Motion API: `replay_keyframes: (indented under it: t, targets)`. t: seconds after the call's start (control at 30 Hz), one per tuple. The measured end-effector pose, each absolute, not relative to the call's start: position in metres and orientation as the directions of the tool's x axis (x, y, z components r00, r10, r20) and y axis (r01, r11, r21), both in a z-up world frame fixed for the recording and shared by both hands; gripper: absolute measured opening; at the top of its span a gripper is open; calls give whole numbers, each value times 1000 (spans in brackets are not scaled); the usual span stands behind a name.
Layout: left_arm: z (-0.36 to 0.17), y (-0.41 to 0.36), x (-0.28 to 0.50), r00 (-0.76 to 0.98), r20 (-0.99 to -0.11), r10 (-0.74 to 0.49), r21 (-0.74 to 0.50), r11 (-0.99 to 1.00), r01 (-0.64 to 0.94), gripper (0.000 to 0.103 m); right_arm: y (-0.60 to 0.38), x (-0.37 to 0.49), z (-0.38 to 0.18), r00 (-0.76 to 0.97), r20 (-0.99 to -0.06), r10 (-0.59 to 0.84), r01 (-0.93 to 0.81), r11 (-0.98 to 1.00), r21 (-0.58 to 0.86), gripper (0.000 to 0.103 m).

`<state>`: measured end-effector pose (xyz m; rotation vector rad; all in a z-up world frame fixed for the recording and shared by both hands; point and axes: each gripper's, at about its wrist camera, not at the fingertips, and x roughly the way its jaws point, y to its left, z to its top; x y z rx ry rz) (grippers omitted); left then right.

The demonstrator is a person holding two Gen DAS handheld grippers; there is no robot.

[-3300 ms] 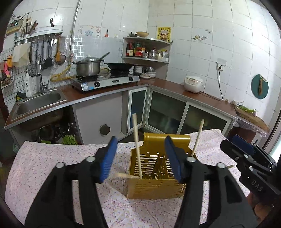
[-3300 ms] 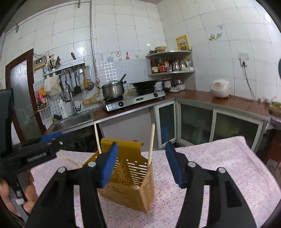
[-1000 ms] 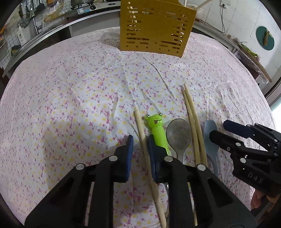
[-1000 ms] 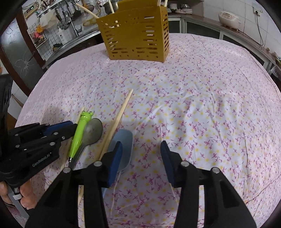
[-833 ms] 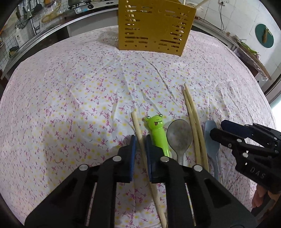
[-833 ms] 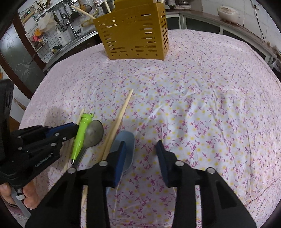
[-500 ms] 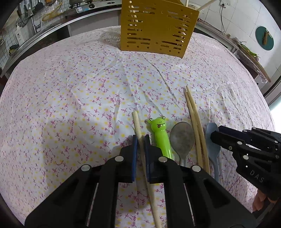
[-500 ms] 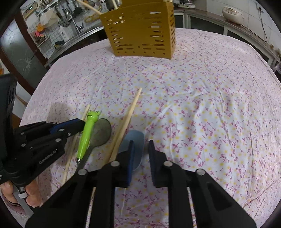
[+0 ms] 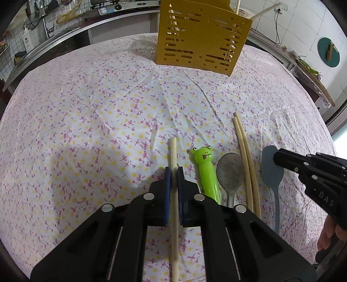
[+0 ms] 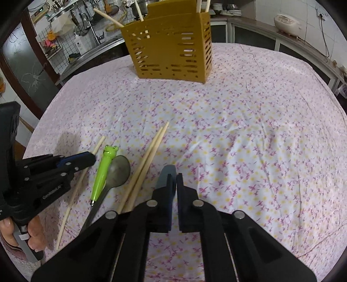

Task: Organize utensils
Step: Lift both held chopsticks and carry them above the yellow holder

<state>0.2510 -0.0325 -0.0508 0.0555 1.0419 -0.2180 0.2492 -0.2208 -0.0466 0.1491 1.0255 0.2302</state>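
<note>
Chopstick (image 9: 173,151) pinched near its far end by the left hand-held gripper (image 9: 174,173), pads shut tight on both sides of it. Lies flat on the flowered counter (image 9: 86,108), well in front of the yellow basket (image 9: 201,43), tip aimed at the basket. Likely grabbed close to that end so the long tail can hang down and slide into the basket.

Right hand-held gripper (image 10: 175,180) down on the blue spoon (image 9: 271,171), jaws only just closing in and now all but together. Seems to nip the edge of the spoon's bowl. Hard to be sure, with one pad hiding that edge. Spoon also flat on the counter, well in front of the basket, on the right end of the row.

Between the two grabs, in the same row in front of the basket: green frog pen (image 9: 206,171), metal spoon (image 9: 229,173), then a pair of chopsticks (image 9: 245,156) lying side by side and touching. All long ways toward the basket, probably for easy picking.

Basket upright at the far side, a few sticks (image 10: 108,18) standing inside and leaning out over its rim. Nothing lifted yet. Next job, by the look of it: raise both things and drop them in.
</note>
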Motion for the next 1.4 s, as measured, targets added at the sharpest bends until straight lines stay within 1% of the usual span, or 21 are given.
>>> replay_keyframes:
  t: [0.2, 0.53, 0.73, 0.87, 1.2, 1.33, 1.4]
  targets:
    - [-36, -25, 247, 525, -836, -160, -68, 980, 189, 5, -235, 251, -36, 540, -810, 229, -97, 973, 210, 3]
    - [0, -15, 242, 609, -751, -256, -173, 966, 192, 5, -252, 244, -3, 651, -739, 173, -80, 984, 160, 3]
    - [16, -16, 243, 635, -724, -270, -182, 963, 201, 5, -258, 238, 17, 726, -669, 161, -83, 986, 147, 3]
    - [29, -19, 239, 667, -699, -260, -159, 965, 210, 5, -261, 237, 26, 757, -634, 155, -78, 986, 148, 3]
    - [52, -13, 241, 690, -669, -278, -176, 960, 215, 5, -259, 234, 44, 797, -584, 156, -98, 987, 130, 3]
    - [60, -11, 241, 702, -653, -284, -183, 959, 218, 5, -260, 230, 54, 836, -534, 125, -84, 991, 100, 3]
    - [65, -11, 240, 713, -641, -285, -180, 958, 222, 5, -263, 230, 59, 851, -511, 122, -76, 991, 110, 3]
